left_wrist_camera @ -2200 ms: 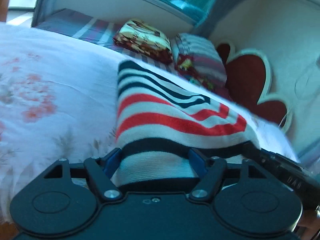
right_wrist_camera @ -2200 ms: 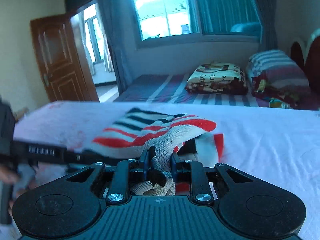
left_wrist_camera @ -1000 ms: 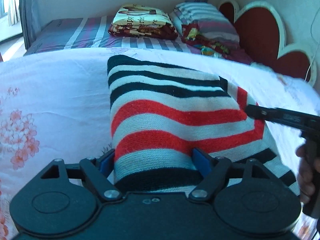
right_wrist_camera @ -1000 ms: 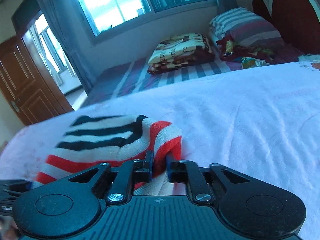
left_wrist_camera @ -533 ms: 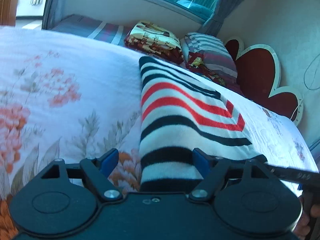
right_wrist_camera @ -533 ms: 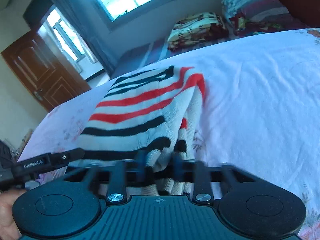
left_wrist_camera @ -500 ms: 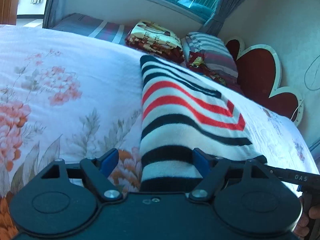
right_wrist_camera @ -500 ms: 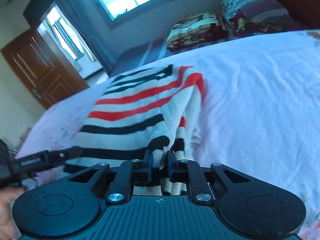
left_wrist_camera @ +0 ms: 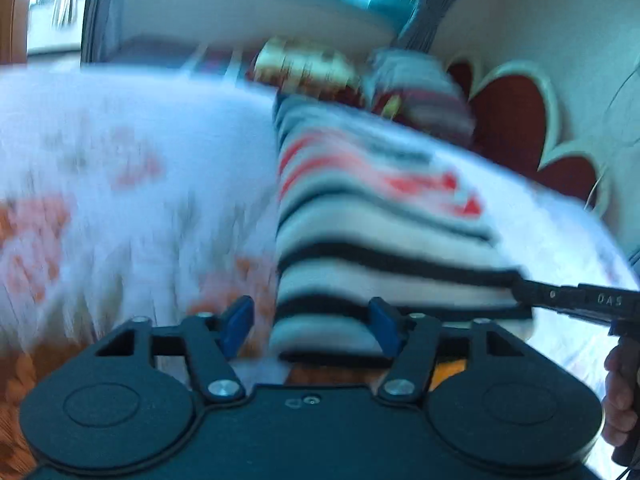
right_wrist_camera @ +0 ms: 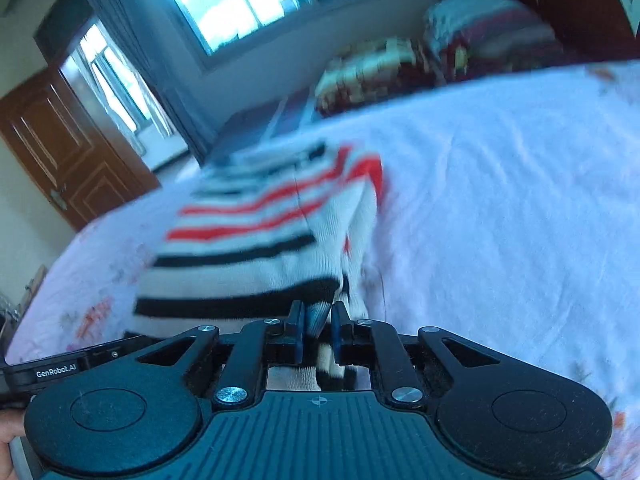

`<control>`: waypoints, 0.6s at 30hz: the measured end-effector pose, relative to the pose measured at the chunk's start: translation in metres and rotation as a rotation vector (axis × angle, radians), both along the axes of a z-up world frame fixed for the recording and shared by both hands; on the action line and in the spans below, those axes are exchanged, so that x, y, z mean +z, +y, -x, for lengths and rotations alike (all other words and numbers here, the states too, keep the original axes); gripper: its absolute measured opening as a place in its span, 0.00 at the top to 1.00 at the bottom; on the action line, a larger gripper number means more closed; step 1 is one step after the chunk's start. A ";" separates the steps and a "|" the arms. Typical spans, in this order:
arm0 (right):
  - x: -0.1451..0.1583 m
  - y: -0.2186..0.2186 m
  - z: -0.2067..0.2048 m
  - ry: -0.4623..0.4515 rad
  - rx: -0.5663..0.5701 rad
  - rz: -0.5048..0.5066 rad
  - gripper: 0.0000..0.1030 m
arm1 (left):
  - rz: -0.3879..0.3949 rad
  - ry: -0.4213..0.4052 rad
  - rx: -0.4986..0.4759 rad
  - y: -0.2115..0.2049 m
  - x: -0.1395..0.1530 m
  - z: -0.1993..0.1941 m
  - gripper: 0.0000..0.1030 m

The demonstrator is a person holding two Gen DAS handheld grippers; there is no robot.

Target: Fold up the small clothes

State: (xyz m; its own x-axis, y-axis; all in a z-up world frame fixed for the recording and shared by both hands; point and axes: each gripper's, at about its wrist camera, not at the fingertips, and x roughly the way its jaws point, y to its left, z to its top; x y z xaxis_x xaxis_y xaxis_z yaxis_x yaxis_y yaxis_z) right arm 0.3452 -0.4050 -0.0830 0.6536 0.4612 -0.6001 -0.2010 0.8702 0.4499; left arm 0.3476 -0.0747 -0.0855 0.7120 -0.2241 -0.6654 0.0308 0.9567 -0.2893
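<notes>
the striped sweater (left_wrist_camera: 360, 216) lies folded on the white flowery bedspread (left_wrist_camera: 132, 184), with red and black stripes on white. the left gripper (left_wrist_camera: 312, 324) has its blue fingers (left_wrist_camera: 237, 322) on both sides of the near left corner and they are closing in, but the left one is not touching the knit. the right gripper (right_wrist_camera: 316, 330) is squeezed almost tight on the near right corner. both pictures are blurry.
</notes>
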 end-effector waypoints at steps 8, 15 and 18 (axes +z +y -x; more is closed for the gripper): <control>0.023 0.050 -0.053 -0.115 0.099 0.174 0.89 | -0.018 -0.004 -0.115 -0.025 0.017 -0.085 0.73; -0.025 0.068 -0.067 -0.071 0.165 0.343 0.90 | -0.190 0.017 -0.177 -0.055 -0.003 -0.093 0.70; -0.019 0.070 -0.065 -0.071 0.153 0.351 0.90 | -0.259 0.000 -0.209 -0.062 0.004 -0.090 0.70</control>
State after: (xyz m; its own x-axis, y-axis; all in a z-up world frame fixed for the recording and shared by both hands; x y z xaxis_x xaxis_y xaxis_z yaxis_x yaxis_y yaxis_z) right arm 0.4104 -0.3346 -0.1017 0.6384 0.3313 -0.6947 -0.3603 0.9263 0.1107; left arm 0.4375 -0.1364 -0.0810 0.6687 -0.1890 -0.7192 0.2340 0.9715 -0.0377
